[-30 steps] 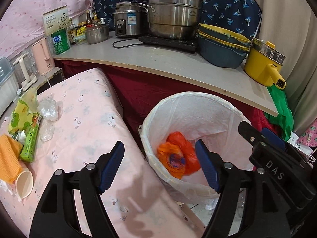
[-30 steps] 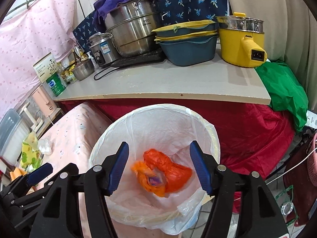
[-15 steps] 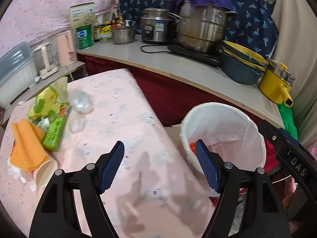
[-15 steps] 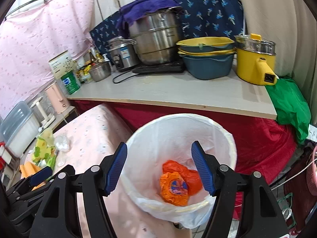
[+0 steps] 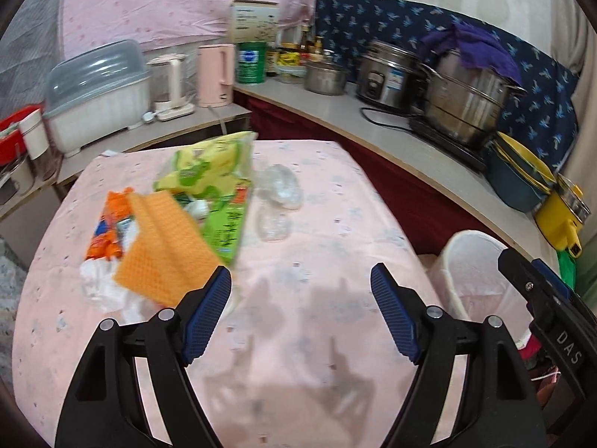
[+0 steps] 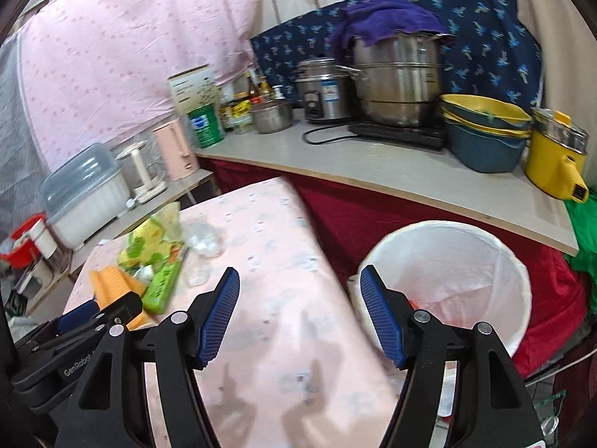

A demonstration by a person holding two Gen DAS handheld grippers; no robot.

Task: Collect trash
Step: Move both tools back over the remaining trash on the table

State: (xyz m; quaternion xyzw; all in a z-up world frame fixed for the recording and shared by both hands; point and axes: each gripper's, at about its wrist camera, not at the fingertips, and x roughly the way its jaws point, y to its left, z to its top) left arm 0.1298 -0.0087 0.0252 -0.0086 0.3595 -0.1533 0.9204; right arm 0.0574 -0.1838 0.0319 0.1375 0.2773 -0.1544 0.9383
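Trash pile (image 5: pixel 168 220) on the table, ahead-left of the empty left gripper (image 5: pixel 301 317)

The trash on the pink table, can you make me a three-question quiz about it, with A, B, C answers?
1. Where is the white bin?
A. on the table
B. past the table's right edge, lower down
C. on the counter

2. What colour is the waffle cloth?
A. orange
B. purple
C. blue

3. What is between the left gripper's jaws?
A. the cloth
B. a clear bag
C. nothing

Answers: 1 B, the bin stands below the tabletop; 2 A, it shows orange; 3 C, the jaws are opening over bare tablecloth.
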